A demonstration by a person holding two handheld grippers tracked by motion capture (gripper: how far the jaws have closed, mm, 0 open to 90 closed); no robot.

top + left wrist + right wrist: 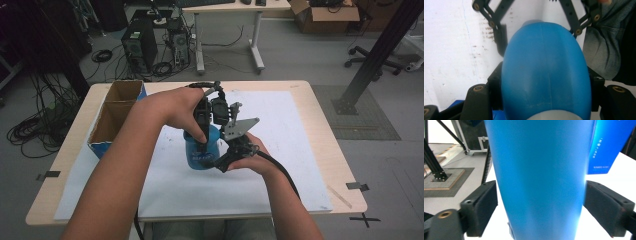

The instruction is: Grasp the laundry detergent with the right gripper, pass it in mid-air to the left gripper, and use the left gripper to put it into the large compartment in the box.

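Observation:
A blue plastic bottle stands upright on the white sheet at the middle of the table. My left gripper comes down on it from above and is shut on its upper body; in the left gripper view the bottle bulges between the black pads. My right gripper reaches in level from the right at the bottle's lower part. In the right gripper view the bottle stands between the two pads, which sit just off its sides, so this gripper is open.
An open cardboard box with blue outer walls sits at the table's left edge; its blue side shows behind the bottle. Computer towers, cables and a desk stand on the floor beyond the table. A person's jeans are seen past the table edge.

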